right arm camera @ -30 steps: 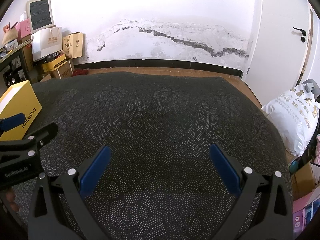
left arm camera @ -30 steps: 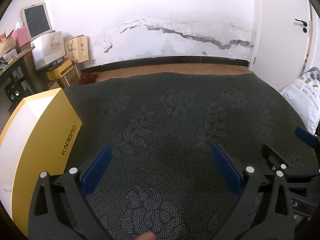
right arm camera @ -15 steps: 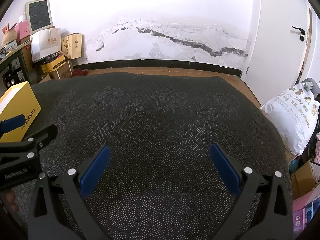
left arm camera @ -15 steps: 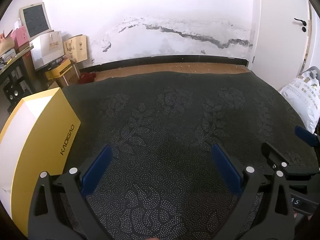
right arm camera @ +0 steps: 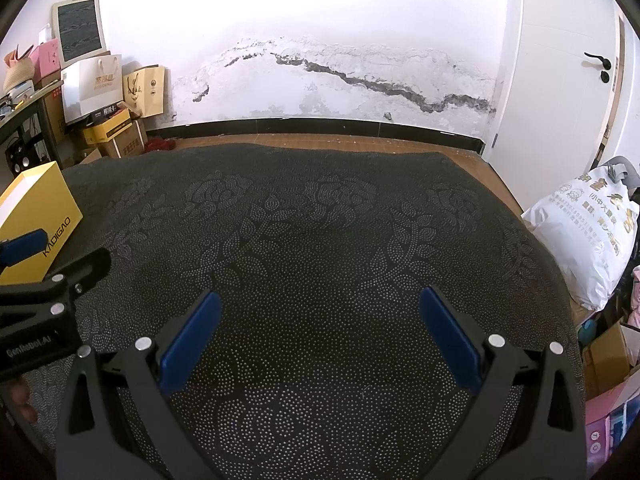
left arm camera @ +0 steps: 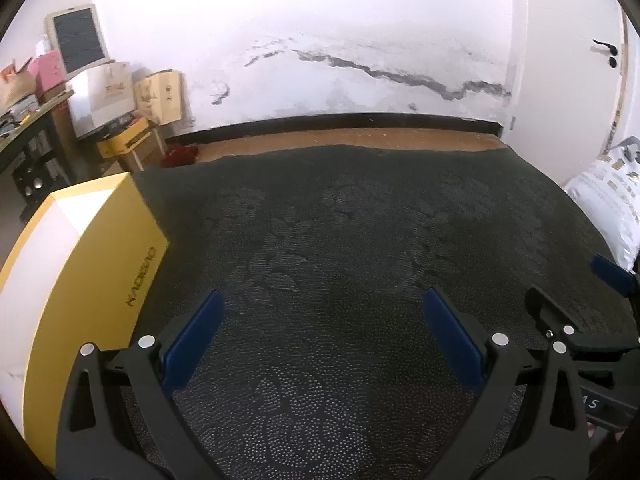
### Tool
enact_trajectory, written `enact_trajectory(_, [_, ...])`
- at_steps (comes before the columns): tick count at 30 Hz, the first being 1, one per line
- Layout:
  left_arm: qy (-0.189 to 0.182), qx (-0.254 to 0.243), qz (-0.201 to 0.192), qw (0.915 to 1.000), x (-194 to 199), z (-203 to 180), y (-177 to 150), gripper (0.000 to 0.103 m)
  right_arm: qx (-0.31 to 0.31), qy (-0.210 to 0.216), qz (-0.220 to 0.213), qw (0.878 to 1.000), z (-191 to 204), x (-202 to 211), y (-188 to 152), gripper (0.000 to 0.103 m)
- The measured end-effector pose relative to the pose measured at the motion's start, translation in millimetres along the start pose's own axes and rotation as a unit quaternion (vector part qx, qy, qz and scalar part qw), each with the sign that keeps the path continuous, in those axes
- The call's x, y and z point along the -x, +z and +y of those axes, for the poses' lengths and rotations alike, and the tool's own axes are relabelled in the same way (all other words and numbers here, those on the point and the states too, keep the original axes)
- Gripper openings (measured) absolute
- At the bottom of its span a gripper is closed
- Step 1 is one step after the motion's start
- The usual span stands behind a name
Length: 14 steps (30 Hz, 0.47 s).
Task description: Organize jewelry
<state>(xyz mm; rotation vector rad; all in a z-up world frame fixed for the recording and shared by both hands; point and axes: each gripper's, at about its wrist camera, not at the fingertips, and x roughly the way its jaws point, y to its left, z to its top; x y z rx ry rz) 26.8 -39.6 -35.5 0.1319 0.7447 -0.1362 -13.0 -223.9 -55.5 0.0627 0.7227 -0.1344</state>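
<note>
Both hand-held grippers float side by side over a big dark cloth with a dotted flower pattern (right arm camera: 320, 240). The cloth covers a counter.

The left hand-held gripper (left arm camera: 320, 326) is wide, with a big gap between its two blue pads (left arm camera: 192, 336). It holds nothing. In the right wrist view it shows at 9 o'clock (right arm camera: 52, 268).

The right hand-held gripper (right arm camera: 320, 326) is wide too. Its blue pads (right arm camera: 450, 340) are far apart and it holds nothing. In the left wrist view it peeks in at 3 o'clock (left arm camera: 576, 308).

A yellow box (left arm camera: 80, 280) with a white top sits on the cloth at 9 o'clock, just beside the left hand-held gripper. It has letters on its side.

No jewelry shows in either view, so I cannot tell where it is.

A white bag (right arm camera: 588, 236) with printed words lies off the cloth at 3 o'clock. Boxes and paper bags (right arm camera: 104, 92) are stacked by the wall at 10 o'clock. The white wall has a long dark crack (right arm camera: 380, 84). A white door (right arm camera: 568, 60) stands at 2 o'clock.
</note>
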Motion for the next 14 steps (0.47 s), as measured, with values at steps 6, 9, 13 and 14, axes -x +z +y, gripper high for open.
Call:
enact_trajectory(6, [-0.023, 0.003, 0.002, 0.9997, 0.1, -0.3, 0.3, 0.097, -0.002, 0.0, 0.0, 1.0, 0.3, -0.5, -0.9, 0.096])
enact_trajectory(9, [-0.039, -0.004, 0.009, 0.9992, -2.5, -0.8, 1.5, 0.097, -0.002, 0.0, 0.0, 1.0, 0.1, -0.2, -0.9, 0.096])
enact_trajectory(13, [-0.027, -0.006, 0.013, 0.9995, -4.8, -1.5, 1.2, 0.097, -0.003, -0.001, -0.001, 1.0, 0.0, -1.1, -1.4, 0.096])
enact_trajectory(14, [-0.026, -0.004, 0.014, 0.9996, -5.0, -1.0, 1.0, 0.097, -0.003, -0.001, -0.002, 1.0, -0.5, -1.1, -1.1, 0.096])
